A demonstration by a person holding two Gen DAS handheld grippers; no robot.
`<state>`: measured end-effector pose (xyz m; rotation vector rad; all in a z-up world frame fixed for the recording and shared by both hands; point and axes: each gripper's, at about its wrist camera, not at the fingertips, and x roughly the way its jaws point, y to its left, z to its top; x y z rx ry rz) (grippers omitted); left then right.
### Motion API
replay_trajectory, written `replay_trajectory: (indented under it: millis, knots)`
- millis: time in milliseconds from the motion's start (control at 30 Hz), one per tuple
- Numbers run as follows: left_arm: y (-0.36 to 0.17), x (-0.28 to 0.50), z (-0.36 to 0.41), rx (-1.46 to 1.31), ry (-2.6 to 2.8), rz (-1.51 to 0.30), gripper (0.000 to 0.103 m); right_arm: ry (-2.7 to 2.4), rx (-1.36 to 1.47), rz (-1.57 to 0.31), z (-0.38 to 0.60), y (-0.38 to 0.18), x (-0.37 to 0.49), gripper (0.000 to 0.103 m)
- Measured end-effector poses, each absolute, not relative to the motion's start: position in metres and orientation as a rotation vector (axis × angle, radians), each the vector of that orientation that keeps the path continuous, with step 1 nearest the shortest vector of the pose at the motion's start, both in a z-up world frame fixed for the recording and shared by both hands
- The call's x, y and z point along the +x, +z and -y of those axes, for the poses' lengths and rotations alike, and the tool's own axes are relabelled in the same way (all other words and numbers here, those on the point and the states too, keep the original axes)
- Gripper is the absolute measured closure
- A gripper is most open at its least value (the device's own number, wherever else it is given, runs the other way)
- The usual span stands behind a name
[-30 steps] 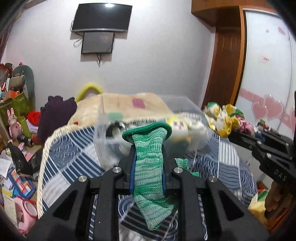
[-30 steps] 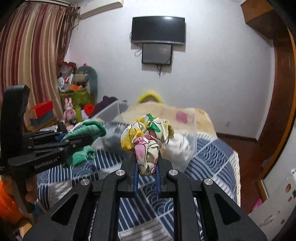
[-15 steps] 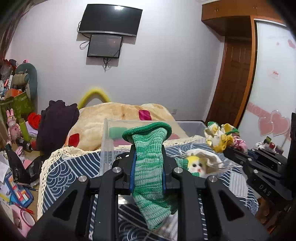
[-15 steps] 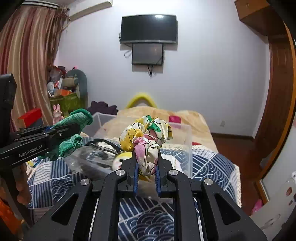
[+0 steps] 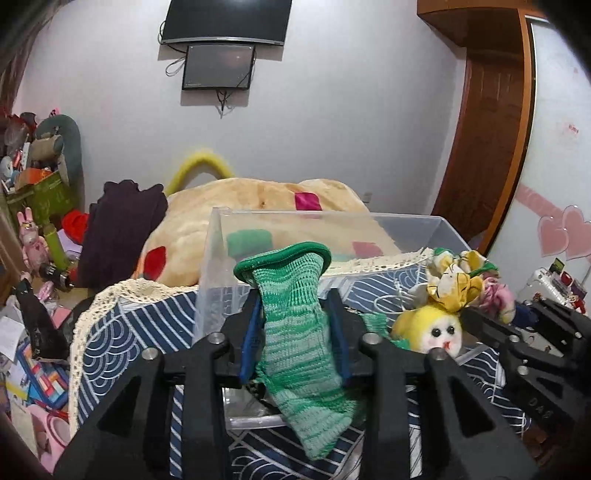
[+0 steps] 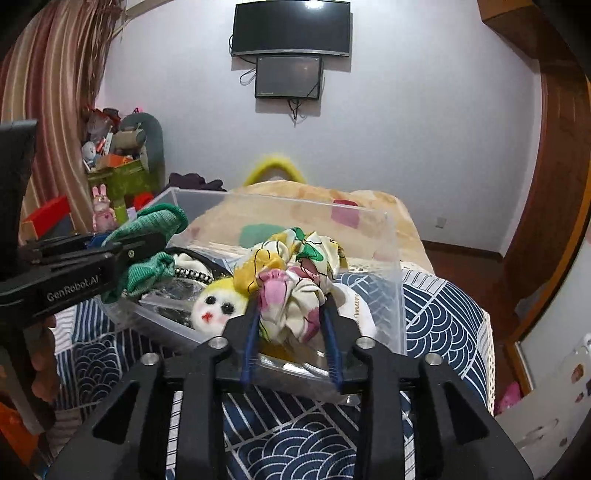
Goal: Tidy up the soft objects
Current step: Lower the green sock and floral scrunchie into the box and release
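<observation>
The left gripper has its jaws pinching a green sock, cuff up and toe hanging down below the fingers. It sits just above the near left corner of the clear bin, which rests on the bed with its blue-and-white patterned cover. From the right wrist view the same gripper comes in from the left, and the sock droops over the bin's left rim.

The right gripper has its jaws clamped on a floral scrunchie, a bunched cloth of yellow, white, pink and green. It is held over the near side of the bin, just above the things inside. In the left wrist view that gripper reaches in from the right with the scrunchie at its tip.

Inside the bin lies a yellow plush with a white face, black eyes and a small red mouth, just beside and under the scrunchie. Left of it is a black-and-white band, partly hidden by the sock. A white cloth with lettering lies to the right of the scrunchie.

Behind the bin a tan blanket with coloured patches is heaped on the bed. Two screens hang on the far wall.
</observation>
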<state>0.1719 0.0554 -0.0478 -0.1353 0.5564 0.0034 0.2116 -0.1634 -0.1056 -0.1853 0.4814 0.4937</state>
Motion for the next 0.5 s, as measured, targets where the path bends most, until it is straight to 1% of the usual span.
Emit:
replay_trajectory:
  millis: [100,333,367,433,467,500]
  knots:
    - [-0.043,0.165,-0.058,-0.148,0.01,-0.54,0.052,0.505,-0.168,-0.467,0.172,-0.1,0.206,0.064]
    - [-0.025,0.141,-0.053,-0.124,-0.026,-0.495,0.048,0.539,-0.131,-0.421,0.184,-0.088,0.192,0.062]
    - [-0.022,0.137,-0.051,-0.119,-0.032,-0.486,0.046,0.543,-0.129,-0.414,0.184,-0.087,0.189,0.062]
    - [-0.016,0.126,-0.046,-0.108,-0.043,-0.461,0.039,0.551,-0.122,-0.391,0.188,-0.08,0.181,0.062]
    - [-0.013,0.12,-0.044,-0.102,-0.044,-0.447,0.034,0.555,-0.12,-0.379,0.189,-0.077,0.177,0.058]
    - [-0.011,0.113,-0.042,-0.097,-0.044,-0.432,0.032,0.558,-0.12,-0.366,0.191,-0.073,0.173,0.051]
